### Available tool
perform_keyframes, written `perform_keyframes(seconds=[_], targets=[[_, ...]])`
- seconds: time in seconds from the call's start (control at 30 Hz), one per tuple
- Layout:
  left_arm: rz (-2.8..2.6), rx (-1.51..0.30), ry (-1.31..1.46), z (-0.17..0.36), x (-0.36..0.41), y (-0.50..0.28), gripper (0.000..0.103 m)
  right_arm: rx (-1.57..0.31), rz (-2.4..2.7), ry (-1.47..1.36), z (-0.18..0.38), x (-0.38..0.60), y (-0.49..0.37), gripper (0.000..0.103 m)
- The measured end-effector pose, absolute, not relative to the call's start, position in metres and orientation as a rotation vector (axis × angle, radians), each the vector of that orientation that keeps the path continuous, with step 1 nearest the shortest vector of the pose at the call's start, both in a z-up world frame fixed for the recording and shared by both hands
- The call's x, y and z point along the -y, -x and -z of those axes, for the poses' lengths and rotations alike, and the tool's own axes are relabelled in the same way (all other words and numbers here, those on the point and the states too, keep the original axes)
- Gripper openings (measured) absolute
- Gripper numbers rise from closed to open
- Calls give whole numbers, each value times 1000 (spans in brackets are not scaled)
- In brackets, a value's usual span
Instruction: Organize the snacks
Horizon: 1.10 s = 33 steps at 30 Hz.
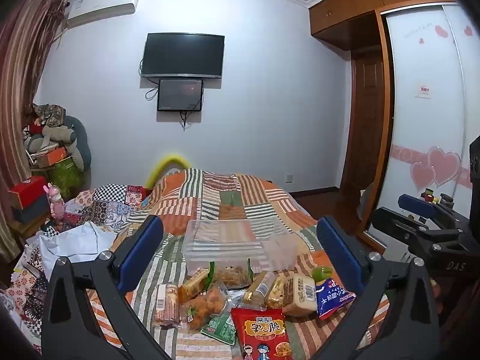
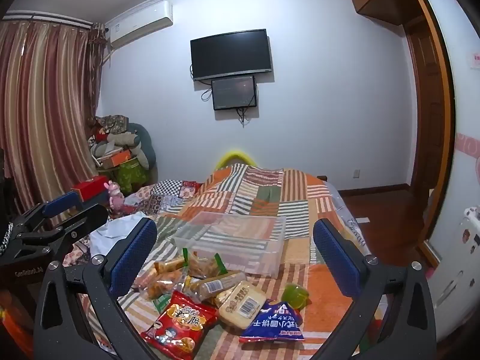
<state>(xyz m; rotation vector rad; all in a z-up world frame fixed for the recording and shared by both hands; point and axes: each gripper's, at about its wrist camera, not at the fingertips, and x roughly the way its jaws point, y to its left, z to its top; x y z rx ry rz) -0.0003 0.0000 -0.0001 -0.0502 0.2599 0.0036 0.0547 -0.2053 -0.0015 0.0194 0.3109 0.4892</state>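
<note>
A heap of packaged snacks lies on the patchwork bedspread (image 1: 234,198): a red packet (image 1: 261,330) (image 2: 180,324), a blue packet (image 1: 333,295) (image 2: 273,322), a cream packet (image 1: 300,294) (image 2: 243,303), a small green jelly cup (image 1: 321,272) (image 2: 295,295) and several clear-wrapped pastries (image 1: 207,297) (image 2: 171,279). Just beyond the heap stands an empty clear plastic bin (image 1: 237,240) (image 2: 237,237). My left gripper (image 1: 240,249) hovers open above the heap, nothing between its blue pads. My right gripper (image 2: 235,253) is open too, empty, beside the left one.
Crumpled white and patterned fabric (image 1: 75,240) lies on the bed's left side. Boxes and soft toys (image 1: 54,150) pile up in the far left corner by the curtain (image 2: 45,105). A wardrobe with a sliding door (image 1: 426,120) runs along the right. Two screens (image 1: 183,57) hang on the far wall.
</note>
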Motion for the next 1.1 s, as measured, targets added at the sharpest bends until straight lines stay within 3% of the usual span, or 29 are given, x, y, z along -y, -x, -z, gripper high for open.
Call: perform_keyframes(seconds=[1.1], targets=[[-16,-277,91,12,-7,-7,103,-326,-504,-40,3,210,-60,103]])
